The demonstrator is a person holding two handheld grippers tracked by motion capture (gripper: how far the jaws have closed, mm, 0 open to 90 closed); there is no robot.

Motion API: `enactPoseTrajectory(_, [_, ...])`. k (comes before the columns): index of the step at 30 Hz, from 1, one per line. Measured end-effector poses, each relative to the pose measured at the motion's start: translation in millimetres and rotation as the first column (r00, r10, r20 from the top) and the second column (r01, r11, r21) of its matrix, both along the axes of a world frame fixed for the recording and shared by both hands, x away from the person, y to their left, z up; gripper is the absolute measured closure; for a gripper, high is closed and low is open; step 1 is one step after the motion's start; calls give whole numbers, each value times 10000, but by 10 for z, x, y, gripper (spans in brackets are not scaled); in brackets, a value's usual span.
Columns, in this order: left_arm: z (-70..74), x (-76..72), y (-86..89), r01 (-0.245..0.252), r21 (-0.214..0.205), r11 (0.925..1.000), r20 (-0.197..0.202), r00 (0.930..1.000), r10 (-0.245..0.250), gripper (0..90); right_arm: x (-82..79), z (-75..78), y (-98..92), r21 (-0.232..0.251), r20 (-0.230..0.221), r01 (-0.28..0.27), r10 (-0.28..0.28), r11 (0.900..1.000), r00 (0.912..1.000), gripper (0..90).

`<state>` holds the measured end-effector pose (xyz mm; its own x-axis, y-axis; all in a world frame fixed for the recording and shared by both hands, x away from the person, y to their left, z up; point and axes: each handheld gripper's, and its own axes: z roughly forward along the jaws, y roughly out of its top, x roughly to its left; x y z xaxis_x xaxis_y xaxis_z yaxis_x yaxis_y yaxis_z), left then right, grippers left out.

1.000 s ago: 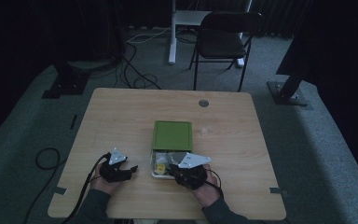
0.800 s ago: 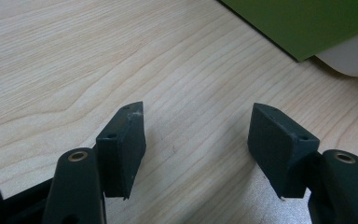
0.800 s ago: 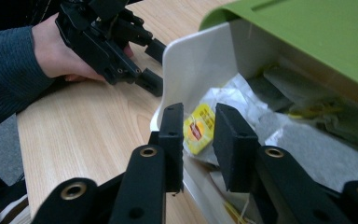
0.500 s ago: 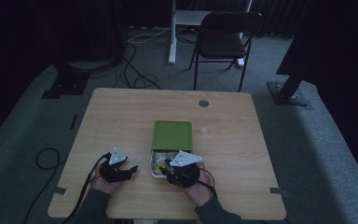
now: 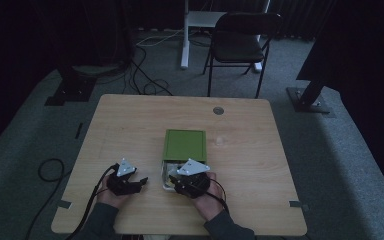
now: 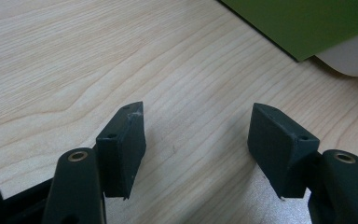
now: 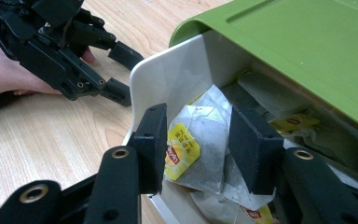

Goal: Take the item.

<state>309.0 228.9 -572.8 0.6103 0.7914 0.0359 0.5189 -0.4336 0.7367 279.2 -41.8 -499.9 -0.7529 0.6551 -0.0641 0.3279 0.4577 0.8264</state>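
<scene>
Right gripper view | right gripper (image 7: 196, 149) just opening around tea bag (image 7: 200, 149) | green lid (image 7: 298, 51) hides box's rest

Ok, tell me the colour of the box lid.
Green lid, clearest in the right gripper view.

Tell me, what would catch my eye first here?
The white box with its green lid slid partly back, mid-table, showing tea bags with yellow tags. The right tool, whose jaws have just been opening, straddles one tea bag. The left tool rests open on bare wood beside it.
</scene>
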Motion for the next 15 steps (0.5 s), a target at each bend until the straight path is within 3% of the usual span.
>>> enactPoseTrajectory(15, [0,0,-1,-8,-12,10000,3,10000,8,378,86,-77,80,-376,-184,211,-218,9991,9996,524])
